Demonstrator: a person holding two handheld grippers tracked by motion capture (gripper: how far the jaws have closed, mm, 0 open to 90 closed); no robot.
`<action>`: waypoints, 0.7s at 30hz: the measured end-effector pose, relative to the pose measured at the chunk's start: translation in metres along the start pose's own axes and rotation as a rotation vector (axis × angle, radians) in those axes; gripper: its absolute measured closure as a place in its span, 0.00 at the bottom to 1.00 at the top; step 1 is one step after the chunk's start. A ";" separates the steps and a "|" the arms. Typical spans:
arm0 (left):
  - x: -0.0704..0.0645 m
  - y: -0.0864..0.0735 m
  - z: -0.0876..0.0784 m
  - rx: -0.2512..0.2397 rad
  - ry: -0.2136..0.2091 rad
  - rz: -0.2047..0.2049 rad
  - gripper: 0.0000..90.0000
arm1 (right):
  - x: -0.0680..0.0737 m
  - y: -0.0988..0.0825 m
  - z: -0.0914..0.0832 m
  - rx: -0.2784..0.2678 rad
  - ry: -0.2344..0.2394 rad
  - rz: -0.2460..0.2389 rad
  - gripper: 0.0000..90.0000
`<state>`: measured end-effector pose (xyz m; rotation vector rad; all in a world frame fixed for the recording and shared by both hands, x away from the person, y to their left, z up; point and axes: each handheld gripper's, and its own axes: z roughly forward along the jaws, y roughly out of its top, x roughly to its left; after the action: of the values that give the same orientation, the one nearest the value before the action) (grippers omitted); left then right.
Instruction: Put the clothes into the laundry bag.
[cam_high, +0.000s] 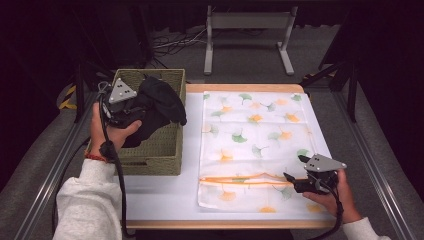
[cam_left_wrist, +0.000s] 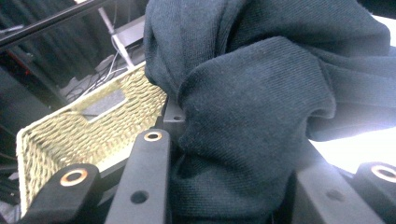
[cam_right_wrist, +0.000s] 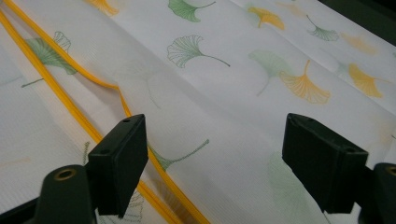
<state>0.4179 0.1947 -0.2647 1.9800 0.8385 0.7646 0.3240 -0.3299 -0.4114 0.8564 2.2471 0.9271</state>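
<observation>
Over the woven basket at the table's left, the left gripper holds up a black garment; the right gripper rests on the leaf-printed bag. In the left gripper view, its jaws clamp the garment beside the basket. In the right gripper view, the jaws stand wide apart over the bag, near its orange zipper.
</observation>
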 end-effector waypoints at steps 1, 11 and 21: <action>-0.001 0.001 0.000 -0.007 -0.001 0.000 0.78 | 0.000 0.000 0.000 0.000 0.001 0.001 0.26; -0.022 0.019 0.003 -0.048 -0.053 0.035 0.78 | 0.000 -0.001 -0.001 -0.002 -0.002 0.007 0.26; -0.048 0.045 0.009 -0.072 -0.118 0.101 0.78 | -0.002 -0.002 -0.003 -0.004 -0.005 0.014 0.26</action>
<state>0.4086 0.1333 -0.2402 1.9945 0.6371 0.7179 0.3227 -0.3335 -0.4108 0.8728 2.2372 0.9349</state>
